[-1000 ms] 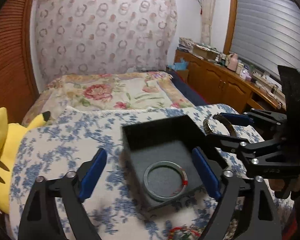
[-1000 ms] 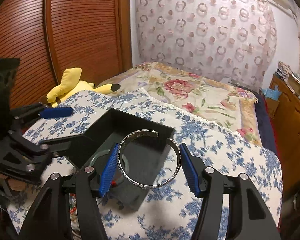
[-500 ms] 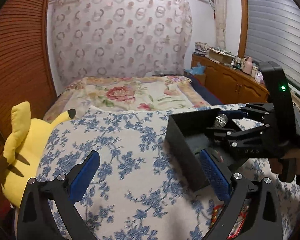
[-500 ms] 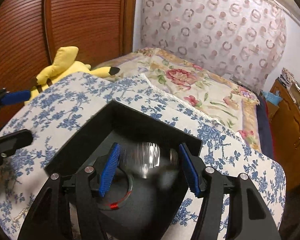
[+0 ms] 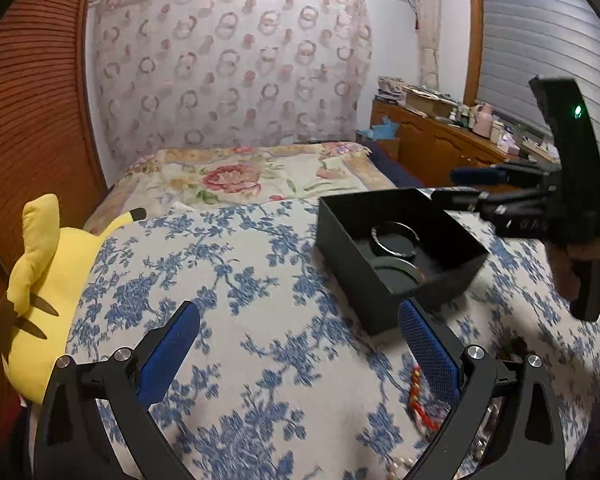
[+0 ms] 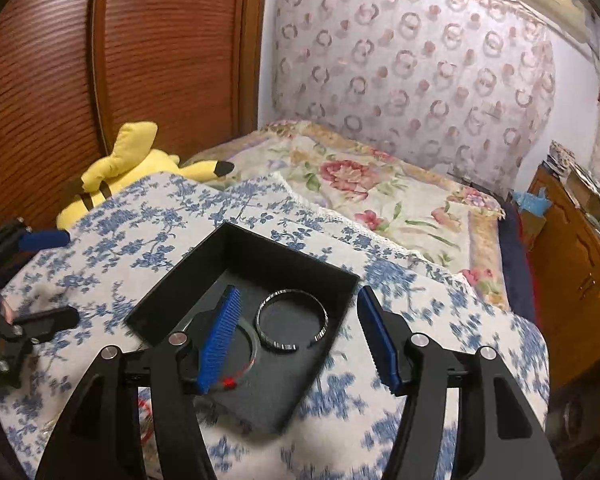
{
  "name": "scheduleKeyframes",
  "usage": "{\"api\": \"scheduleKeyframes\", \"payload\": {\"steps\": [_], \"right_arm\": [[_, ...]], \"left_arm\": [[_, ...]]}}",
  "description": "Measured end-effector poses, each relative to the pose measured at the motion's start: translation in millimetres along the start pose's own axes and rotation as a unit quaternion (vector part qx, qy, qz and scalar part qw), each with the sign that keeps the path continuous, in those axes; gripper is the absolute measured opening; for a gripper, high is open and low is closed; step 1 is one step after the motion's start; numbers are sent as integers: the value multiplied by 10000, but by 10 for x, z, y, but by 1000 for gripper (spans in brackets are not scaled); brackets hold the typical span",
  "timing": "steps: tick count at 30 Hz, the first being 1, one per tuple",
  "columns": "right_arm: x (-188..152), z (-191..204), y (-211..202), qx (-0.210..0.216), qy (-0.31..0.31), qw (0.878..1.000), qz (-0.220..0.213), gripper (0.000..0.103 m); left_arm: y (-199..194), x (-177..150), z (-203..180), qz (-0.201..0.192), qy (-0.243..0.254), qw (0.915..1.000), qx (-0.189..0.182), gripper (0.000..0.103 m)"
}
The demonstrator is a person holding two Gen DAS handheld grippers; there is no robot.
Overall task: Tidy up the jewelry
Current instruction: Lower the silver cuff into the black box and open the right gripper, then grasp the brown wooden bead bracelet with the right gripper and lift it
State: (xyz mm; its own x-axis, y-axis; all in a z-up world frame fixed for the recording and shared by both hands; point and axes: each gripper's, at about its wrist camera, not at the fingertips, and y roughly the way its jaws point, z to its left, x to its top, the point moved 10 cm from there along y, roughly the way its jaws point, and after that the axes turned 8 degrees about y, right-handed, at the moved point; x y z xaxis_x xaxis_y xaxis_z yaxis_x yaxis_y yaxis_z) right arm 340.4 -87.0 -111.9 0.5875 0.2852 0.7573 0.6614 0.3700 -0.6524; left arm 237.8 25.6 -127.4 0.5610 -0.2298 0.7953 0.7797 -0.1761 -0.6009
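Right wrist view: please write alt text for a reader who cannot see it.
An open right gripper hovers over a black box holding a silver bangle and a clear bangle, on a blue floral cloth.

Floral bed [image 5: 240, 176], patterned curtain [image 5: 228, 68], wooden dresser [image 5: 432, 148].

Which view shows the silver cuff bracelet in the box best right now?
The right wrist view: the silver cuff bracelet lies unobstructed on the floor of the black box, its open gap visible. The left wrist view shows it farther off, foreshortened and partly blurred.
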Motion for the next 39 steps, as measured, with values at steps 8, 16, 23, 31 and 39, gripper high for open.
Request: {"api": "scheduleKeyframes", "payload": {"steps": [8,16,23,31,39], "right_arm": [[-349,51,-562,284,258,9990,-213,63],[-978,264,-710,465,180,9987,103,61],[-1402,259,-592,533,410,9962,559,44],[-1504,277,-544,829,774,9902,814,28],[-1455,298,-651,951,726,9906,670,16]], "left_arm": [[-165,-184,-224,101,22,9997,-212,96],[-342,-432,-355,243,-37,9991,-349,96],[-412,-579,-379,301,-152,9989,-313,96],[-433,-609,-408,294,-176,9989,-326,96],[-423,-635,-428,334,-171,9987,-353,96]]}}
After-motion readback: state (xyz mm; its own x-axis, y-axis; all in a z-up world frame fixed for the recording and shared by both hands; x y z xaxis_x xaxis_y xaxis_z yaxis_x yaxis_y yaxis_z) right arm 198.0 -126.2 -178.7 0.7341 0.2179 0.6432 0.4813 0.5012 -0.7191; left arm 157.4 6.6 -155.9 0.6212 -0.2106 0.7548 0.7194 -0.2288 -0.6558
